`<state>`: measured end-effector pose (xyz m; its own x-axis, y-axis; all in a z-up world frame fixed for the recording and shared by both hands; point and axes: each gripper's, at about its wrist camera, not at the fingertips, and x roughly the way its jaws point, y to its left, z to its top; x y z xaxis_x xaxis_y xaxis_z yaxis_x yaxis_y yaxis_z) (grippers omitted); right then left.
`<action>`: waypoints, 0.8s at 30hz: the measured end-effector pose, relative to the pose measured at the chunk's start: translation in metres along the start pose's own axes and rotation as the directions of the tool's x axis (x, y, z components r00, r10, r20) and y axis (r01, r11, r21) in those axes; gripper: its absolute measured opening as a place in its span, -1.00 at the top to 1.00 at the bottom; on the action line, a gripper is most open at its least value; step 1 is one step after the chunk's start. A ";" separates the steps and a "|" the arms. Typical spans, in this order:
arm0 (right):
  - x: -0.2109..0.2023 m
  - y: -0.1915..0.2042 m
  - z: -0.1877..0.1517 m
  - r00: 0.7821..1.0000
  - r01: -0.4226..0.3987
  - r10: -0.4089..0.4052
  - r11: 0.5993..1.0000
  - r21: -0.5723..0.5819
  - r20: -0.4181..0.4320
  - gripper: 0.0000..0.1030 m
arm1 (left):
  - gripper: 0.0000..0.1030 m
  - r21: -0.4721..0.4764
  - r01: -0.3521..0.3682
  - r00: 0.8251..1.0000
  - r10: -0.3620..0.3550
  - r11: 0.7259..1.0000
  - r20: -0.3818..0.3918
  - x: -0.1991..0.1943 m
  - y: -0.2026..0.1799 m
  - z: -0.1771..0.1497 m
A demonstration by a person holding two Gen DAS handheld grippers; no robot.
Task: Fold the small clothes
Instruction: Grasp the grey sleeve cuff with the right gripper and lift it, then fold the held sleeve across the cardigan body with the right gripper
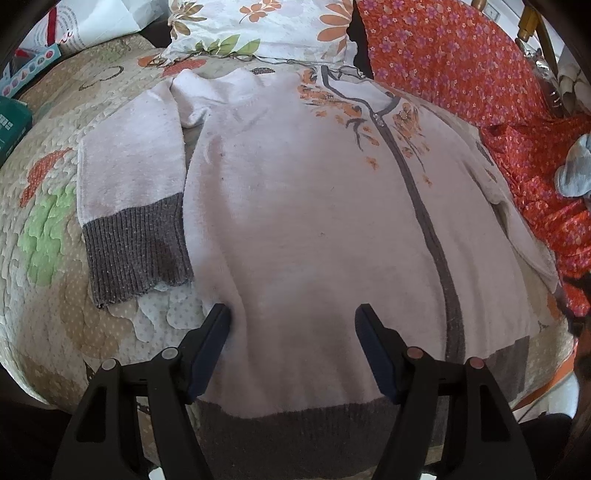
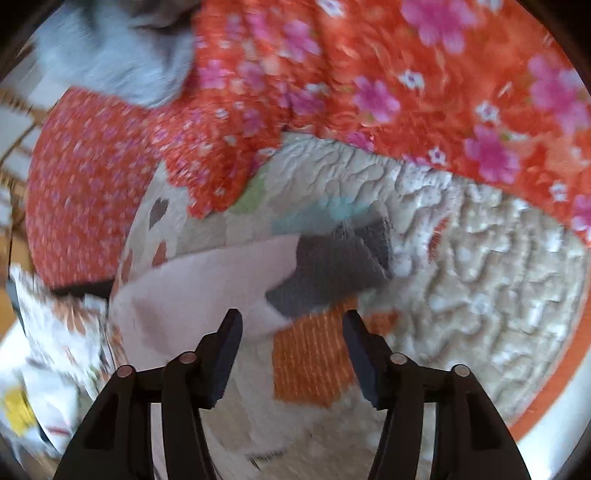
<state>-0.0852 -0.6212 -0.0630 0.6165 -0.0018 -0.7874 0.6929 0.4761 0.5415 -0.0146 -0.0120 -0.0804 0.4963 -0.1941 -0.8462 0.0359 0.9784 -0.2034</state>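
Note:
A pale pink knitted cardigan (image 1: 303, 206) with grey cuffs, a grey hem, a grey zip line and orange flowers lies flat, front up, on a quilted bedspread (image 1: 48, 229). Its left sleeve (image 1: 129, 206) lies beside the body. My left gripper (image 1: 291, 314) hovers open over the lower body of the cardigan, nothing between its fingers. In the blurred right wrist view, the other sleeve (image 2: 229, 280) with its grey cuff (image 2: 332, 266) lies on the quilt just beyond my right gripper (image 2: 291, 319), which is open and holds nothing.
An orange flowered cloth (image 1: 461, 62) covers the right side of the bed, with a grey-blue item (image 1: 576, 166) on it. A white flowered pillow (image 1: 258, 26) lies beyond the collar. Boxes (image 1: 14, 122) and a bag (image 1: 99, 18) sit at the far left.

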 end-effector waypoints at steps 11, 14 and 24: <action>-0.001 0.053 0.049 0.957 0.236 -0.222 0.970 -0.060 0.188 0.83 | -0.35 -0.010 -0.048 0.991 0.049 0.999 0.127 -0.054 0.039 0.035; -0.037 0.087 0.066 0.901 0.327 -0.278 0.939 -0.103 0.332 0.84 | -0.35 -0.028 -0.056 0.982 0.060 0.998 0.178 -0.068 0.057 0.061; -0.023 0.266 0.016 0.969 0.132 -0.015 0.872 -0.472 0.245 0.83 | -0.35 -0.182 -0.029 0.976 0.067 0.983 0.206 -0.062 0.127 0.111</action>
<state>0.0907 -0.5092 0.1040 0.6790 -0.2240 -0.6991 0.5091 0.8298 0.2285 0.0552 0.1323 0.0004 0.6657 -0.1092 -0.7381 -0.1374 0.9544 -0.2651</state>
